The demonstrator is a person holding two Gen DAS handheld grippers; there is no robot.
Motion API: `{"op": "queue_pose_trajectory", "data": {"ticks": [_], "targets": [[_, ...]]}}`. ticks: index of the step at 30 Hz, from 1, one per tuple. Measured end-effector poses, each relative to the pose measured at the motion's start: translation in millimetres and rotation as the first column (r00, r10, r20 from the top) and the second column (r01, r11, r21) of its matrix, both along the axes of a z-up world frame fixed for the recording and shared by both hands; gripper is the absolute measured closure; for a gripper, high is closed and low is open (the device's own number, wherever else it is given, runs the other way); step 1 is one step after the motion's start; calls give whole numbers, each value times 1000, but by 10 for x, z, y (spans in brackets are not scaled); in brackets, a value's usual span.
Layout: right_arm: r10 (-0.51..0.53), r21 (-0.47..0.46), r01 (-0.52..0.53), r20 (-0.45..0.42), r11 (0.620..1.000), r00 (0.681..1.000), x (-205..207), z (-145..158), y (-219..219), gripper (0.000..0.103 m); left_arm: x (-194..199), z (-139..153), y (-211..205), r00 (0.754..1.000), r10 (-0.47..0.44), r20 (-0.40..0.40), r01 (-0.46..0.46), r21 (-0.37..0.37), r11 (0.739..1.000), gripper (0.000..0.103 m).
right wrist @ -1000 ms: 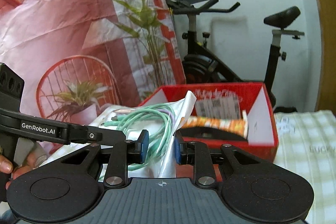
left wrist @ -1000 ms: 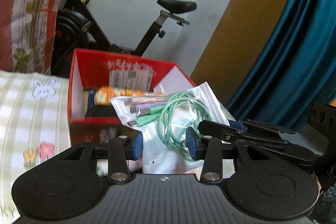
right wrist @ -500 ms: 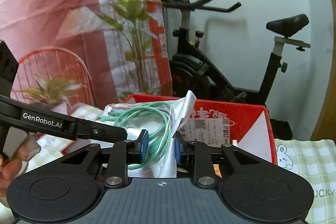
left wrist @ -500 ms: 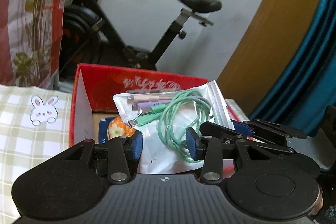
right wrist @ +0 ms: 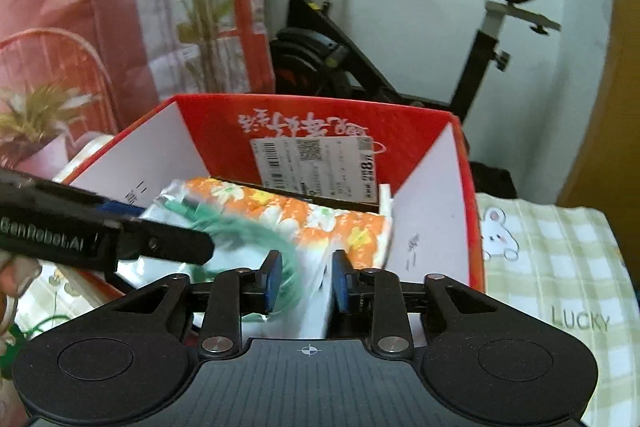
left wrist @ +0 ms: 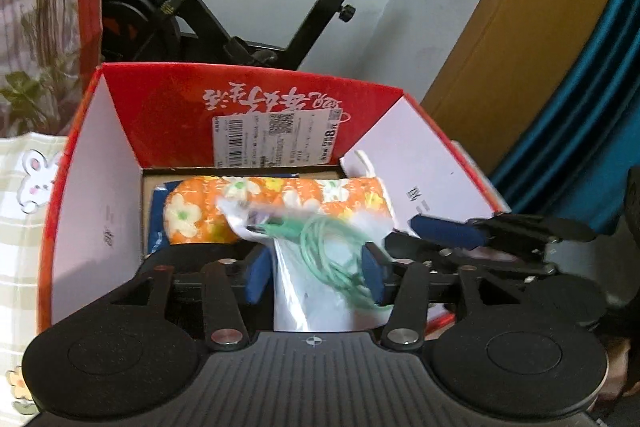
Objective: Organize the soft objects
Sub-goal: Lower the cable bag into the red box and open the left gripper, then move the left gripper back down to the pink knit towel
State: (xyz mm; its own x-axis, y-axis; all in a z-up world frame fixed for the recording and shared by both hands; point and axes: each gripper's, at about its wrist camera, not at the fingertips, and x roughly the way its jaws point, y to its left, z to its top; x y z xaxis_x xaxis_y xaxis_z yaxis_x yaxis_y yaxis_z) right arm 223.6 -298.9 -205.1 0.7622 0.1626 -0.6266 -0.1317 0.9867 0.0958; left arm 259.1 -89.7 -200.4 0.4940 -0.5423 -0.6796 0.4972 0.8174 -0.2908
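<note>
A clear plastic bag with coiled green cables (left wrist: 320, 267) is held between both grippers above the open red cardboard box (left wrist: 256, 99). My left gripper (left wrist: 316, 273) is shut on the bag's lower part. My right gripper (right wrist: 304, 281) is shut on the same bag (right wrist: 312, 291), and its fingers (left wrist: 448, 229) show at the right of the left wrist view. An orange flowered cloth roll (left wrist: 280, 203) lies inside the box, also in the right wrist view (right wrist: 320, 215). The bag hangs just over the roll.
The box (right wrist: 320, 119) stands on a green checked cloth with rabbit prints (right wrist: 560, 259). An exercise bike (left wrist: 240, 11) stands behind the box. A wooden door and blue curtain (left wrist: 580, 107) are at the right. A plant-printed banner (right wrist: 120, 7) hangs at the left.
Both grippers have carried the cable bag forward and down over the open box. The box now fills both views, and the orange cloth roll inside shows fully.
</note>
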Motion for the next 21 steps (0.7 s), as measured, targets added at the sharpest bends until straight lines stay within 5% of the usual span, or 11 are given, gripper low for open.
{"op": "queue_pose_trajectory", "data": {"ticks": [5,21], "targets": [[19,-14,-19,20,1000,1000,-119,86,68,75,-106,113,101,998,4,62,-7,57,998,41],[52,-27,-50,76,998,996,-773,471,345,69,-735,585,562,978,53,201,-71,81,994,20]]}}
